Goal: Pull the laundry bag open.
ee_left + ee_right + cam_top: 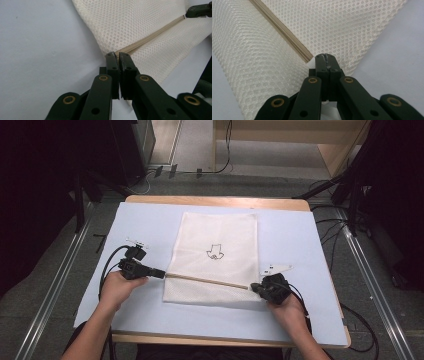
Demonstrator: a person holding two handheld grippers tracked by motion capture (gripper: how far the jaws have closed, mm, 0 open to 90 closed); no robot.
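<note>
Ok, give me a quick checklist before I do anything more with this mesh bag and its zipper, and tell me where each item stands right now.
1. Left gripper shut at the zipper's left end: ok, jaws pinched together there.
2. Right gripper shut at the zipper's right end: ok, jaws closed tight.
3. What each gripper actually holds, pull tab or tape: cannot tell, the closed jaws hide it.
4. Zipper line straight between the grippers: ok, it runs taut across the mesh bag.
5. Bag flat on the blue mat: not ok near the zipper, where the mesh rises in a ridge.
6. Zipper open or closed: cannot tell.
</note>
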